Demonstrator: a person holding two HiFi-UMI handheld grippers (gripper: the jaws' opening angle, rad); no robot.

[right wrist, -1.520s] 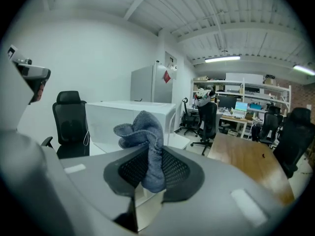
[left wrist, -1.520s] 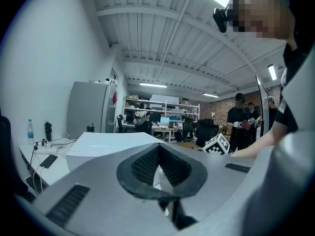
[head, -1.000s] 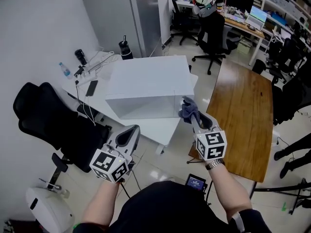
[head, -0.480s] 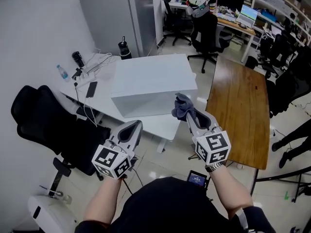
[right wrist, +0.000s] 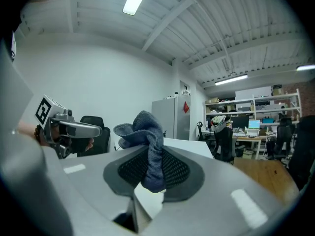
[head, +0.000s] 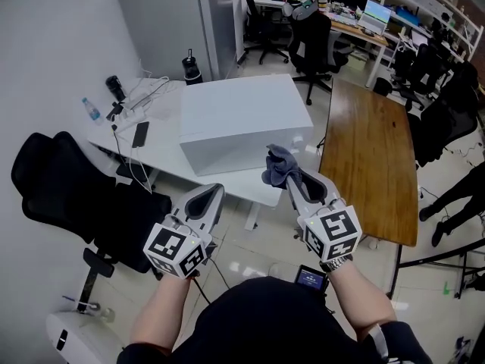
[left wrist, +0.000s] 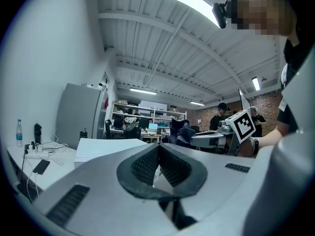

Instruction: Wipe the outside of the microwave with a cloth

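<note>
Holding a cloth (head: pixel 278 167) near the microwave (head: pixel 242 116).

Looking down from the head: clamping the bunched blue-grey cloth in the right gripper (head: pixel 292 179), on the near side of the white microwave by its front right corner; carrying the left gripper (head: pixel 214 194) empty, further left and nearer, above the floor beside the white desk (head: pixel 163 158) bearing the microwave; passing a wooden table (head: pixel 371 150) on the right and a black chair (head: pixel 68 196) on the left. Looking along the left gripper: finding its jaws pressed together on nothing, with the microwave beyond them to the left. Looking along the right gripper: finding its pads pinching a hanging fold of the cloth, with the rest bunched above the jaws and the microwave's white top behind.
</note>
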